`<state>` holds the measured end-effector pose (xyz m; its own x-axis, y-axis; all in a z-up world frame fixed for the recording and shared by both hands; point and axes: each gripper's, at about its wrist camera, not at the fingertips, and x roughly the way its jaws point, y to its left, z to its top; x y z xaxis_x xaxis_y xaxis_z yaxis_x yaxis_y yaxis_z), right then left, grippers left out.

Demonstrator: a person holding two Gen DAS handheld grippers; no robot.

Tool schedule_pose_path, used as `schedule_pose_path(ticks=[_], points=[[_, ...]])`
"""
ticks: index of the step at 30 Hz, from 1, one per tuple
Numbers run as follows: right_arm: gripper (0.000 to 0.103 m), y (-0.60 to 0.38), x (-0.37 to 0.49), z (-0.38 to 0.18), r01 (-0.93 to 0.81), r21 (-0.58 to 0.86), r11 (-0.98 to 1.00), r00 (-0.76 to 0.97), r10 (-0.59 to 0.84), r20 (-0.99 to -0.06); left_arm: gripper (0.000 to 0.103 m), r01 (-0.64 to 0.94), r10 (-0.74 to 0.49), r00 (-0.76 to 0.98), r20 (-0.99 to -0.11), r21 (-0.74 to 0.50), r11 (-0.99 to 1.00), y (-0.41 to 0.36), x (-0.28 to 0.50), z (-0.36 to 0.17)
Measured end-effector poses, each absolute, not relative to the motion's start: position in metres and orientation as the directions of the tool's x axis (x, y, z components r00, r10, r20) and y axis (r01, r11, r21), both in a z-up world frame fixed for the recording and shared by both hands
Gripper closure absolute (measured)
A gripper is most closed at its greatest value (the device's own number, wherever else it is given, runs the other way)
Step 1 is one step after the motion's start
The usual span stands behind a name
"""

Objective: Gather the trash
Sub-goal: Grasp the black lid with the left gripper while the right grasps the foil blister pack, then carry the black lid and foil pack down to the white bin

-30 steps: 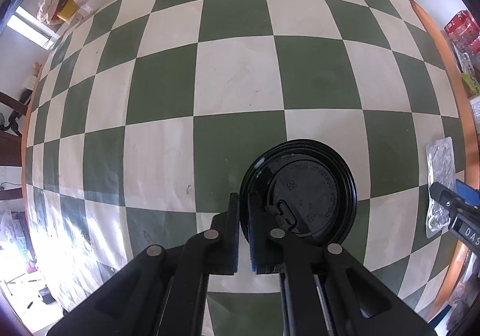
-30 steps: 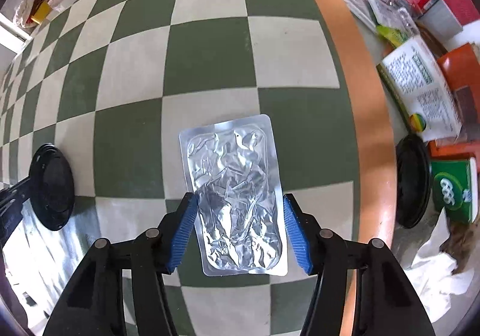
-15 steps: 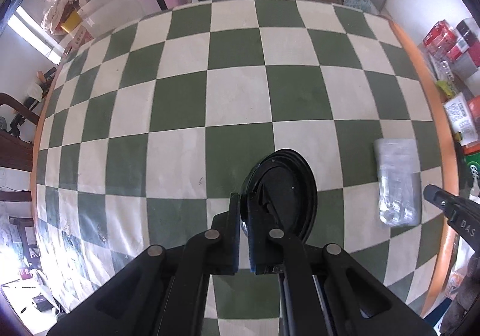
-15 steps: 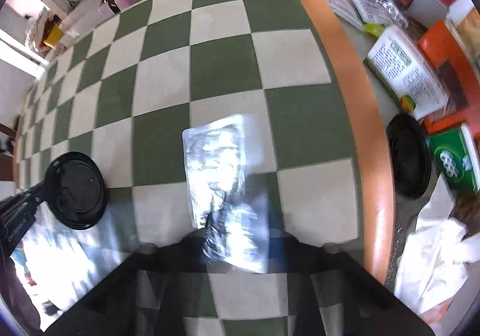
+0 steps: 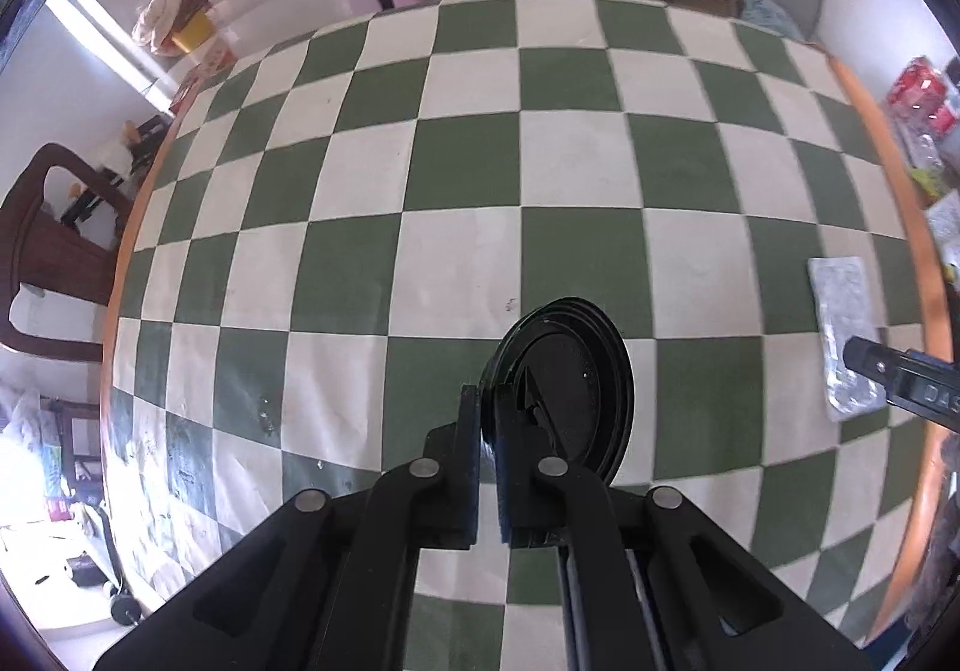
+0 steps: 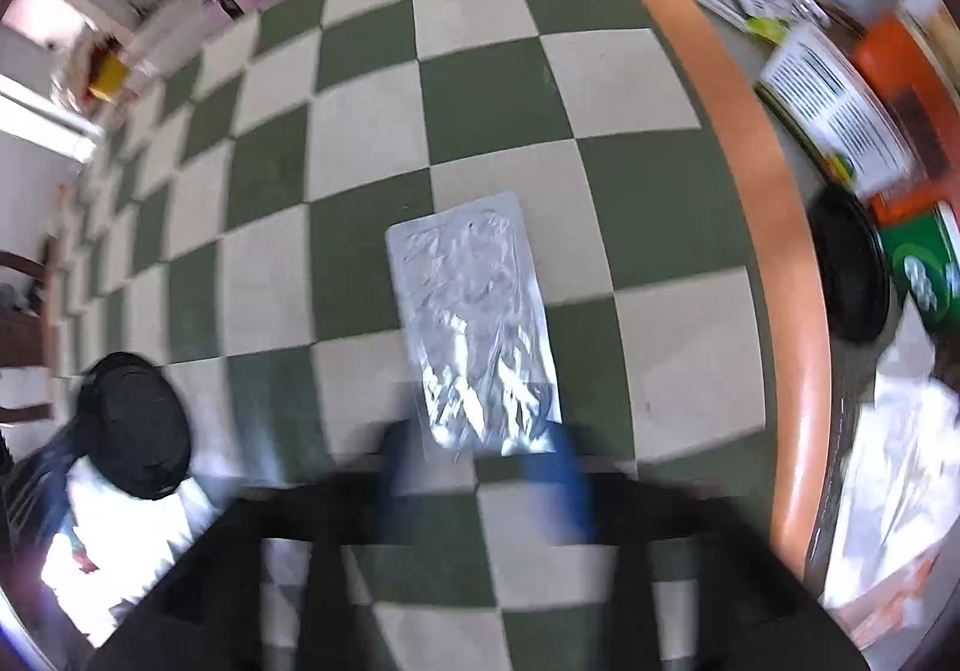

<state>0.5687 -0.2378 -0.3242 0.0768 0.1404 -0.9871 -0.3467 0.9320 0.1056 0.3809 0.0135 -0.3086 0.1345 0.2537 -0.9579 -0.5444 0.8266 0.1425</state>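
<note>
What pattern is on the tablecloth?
Green and cream checks on the tablecloth, clearest in the left wrist view.

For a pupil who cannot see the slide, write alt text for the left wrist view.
The left tongs are shut on the rim of a black cup lid, tilted up above a green and cream checked tablecloth. At the right edge, the other tongs' tip meets a silver foil packet.

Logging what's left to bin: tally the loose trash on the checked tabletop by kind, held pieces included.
Black cup lid, held on edge in the left gripper: 1
Silver foil blister sheet, lying flat in front of the blurred right gripper: 1
Total: 2
</note>
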Motion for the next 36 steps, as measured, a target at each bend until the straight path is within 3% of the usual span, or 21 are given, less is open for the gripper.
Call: schedule_pose_path(ticks=[5, 6, 8, 16, 26, 36], points=[[0.017, -0.203, 0.582, -0.365, -0.435, -0.031, 0.900, 0.058, -0.006, -0.998, 0.101, -0.558, 0.250, 0.104, -0.963, 0.152, 0.816, 0.019, 0.391, -0.323], [0.020, -0.201, 0.581, -0.363, -0.444, -0.031, 0.895, 0.091, 0.011, -0.996, 0.101, -0.558, 0.250, 0.104, -0.963, 0.151, 0.816, 0.019, 0.391, -0.323], [0.038, -0.196, 0.578, -0.358, -0.464, -0.031, 0.885, 0.115, 0.025, -0.993, 0.101, -0.556, 0.245, 0.109, -0.963, 0.146, 0.818, 0.020, 0.393, -0.323], [0.038, -0.206, 0.569, -0.347, -0.463, 0.011, 0.887, 0.143, 0.086, -0.986, 0.101, -0.558, 0.230, 0.134, -0.964, 0.118, 0.821, 0.020, 0.394, -0.314], [0.038, -0.241, 0.553, -0.287, -0.455, 0.105, 0.884, 0.193, 0.213, -0.958, 0.101, -0.556, 0.258, 0.223, -0.940, 0.095, 0.826, 0.017, 0.375, -0.268], [0.038, -0.246, 0.470, -0.239, -0.460, 0.170, 0.872, 0.226, 0.300, -0.927, 0.101, -0.527, 0.280, 0.315, -0.907, 0.078, 0.846, 0.003, 0.307, -0.223]])
